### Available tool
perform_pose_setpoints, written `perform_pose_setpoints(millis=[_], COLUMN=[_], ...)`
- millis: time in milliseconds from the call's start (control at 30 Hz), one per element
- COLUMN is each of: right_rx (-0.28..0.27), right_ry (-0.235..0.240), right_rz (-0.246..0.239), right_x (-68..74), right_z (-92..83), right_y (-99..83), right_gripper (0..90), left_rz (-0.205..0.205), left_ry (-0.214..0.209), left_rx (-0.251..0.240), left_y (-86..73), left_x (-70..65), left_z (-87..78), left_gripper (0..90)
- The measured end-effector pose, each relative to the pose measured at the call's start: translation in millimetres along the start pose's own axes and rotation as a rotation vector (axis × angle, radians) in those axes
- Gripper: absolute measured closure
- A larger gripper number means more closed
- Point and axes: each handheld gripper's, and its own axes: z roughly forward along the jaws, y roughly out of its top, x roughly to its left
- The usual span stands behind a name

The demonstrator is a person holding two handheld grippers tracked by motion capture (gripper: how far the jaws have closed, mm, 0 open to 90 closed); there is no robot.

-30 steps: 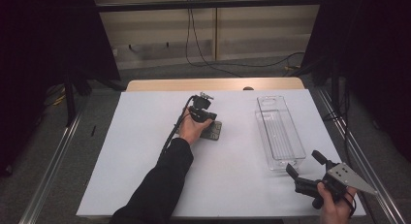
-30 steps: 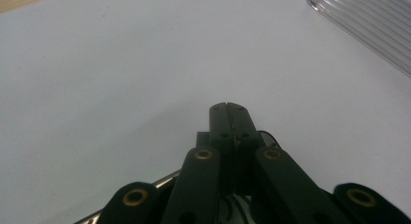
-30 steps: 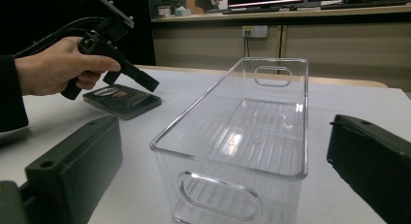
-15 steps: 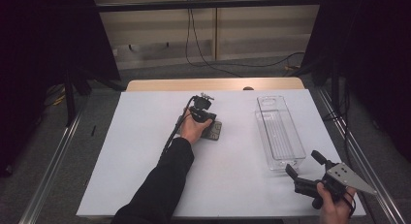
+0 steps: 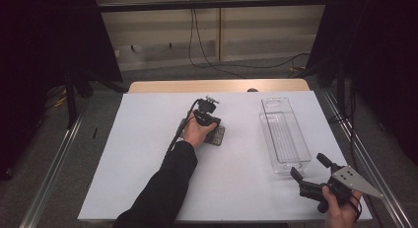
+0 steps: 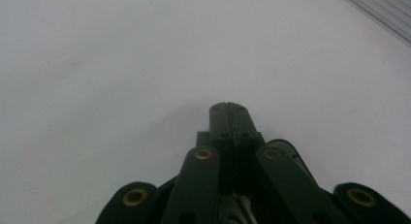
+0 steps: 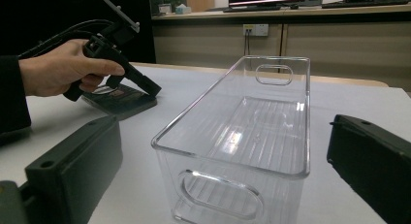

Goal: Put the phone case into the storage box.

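- Dark flat slab (image 5: 215, 135) lies near the middle of the white table (image 5: 148, 154), just under the left gripper (image 5: 209, 120); from the right gripper view the same slab (image 7: 121, 102) looks like a low dark-grey block with a lighter patch on top.
- Left gripper points down toward the slab, its tip at the slab's near top edge (image 7: 150, 90); whether the tip touches the slab I cannot tell.
- Its jaws are pressed together with nothing between them; the left gripper view shows the two black tips (image 6: 228, 118) meeting above bare white surface.
- The person's left hand (image 5: 195, 132) wraps the handle, with the cable trailing back along the dark sleeve.
- Right gripper (image 5: 310, 171) sits at the table's near right corner, well apart from the slab, jaws spread wide and holding nothing.
- Clear plastic bin (image 5: 283, 134) stands upright between the slab and the right gripper, to the slab's right; its near end wall (image 7: 228, 195) is just ahead of the right gripper's spread jaws.
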Motion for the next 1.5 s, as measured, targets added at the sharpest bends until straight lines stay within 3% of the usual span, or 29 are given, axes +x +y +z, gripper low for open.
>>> perform_pose_setpoints(millis=[300, 333, 400, 533, 700, 1500], right_rx=[0.000, 0.001, -0.001, 0.000, -0.002, 0.001], right_ry=[0.003, 0.002, 0.000, 0.002, -0.001, -0.003], right_rz=[-0.001, 0.002, 0.002, 0.000, 0.001, -0.002], right_x=[-0.4, -0.2, 0.5, -0.4, -0.3, 0.0], right_z=[-0.1, 0.2, -0.1, -0.3, -0.5, -0.5], right_y=[-0.1, -0.1, 0.1, -0.3, -0.2, -0.2], right_gripper=[0.0, 0.0, 0.0, 0.0, 0.0, 0.0], left_rz=[-0.008, 0.001, 0.027, 0.041, 0.048, 0.078], left_ry=[-0.011, -0.024, -0.006, -0.025, -0.023, -0.090], left_rx=[0.009, 0.007, 0.007, 0.018, 0.027, 0.039], left_y=[0.5, 0.0, -0.7, -1.8, -4.2, -18.7], left_x=[-7.4, -9.9, -14.9, -15.1, -17.8, -30.2], left_z=[1.0, 2.2, 2.3, 0.3, -2.0, -12.2], left_gripper=[90.0, 90.0, 90.0, 90.0, 90.0, 90.0])
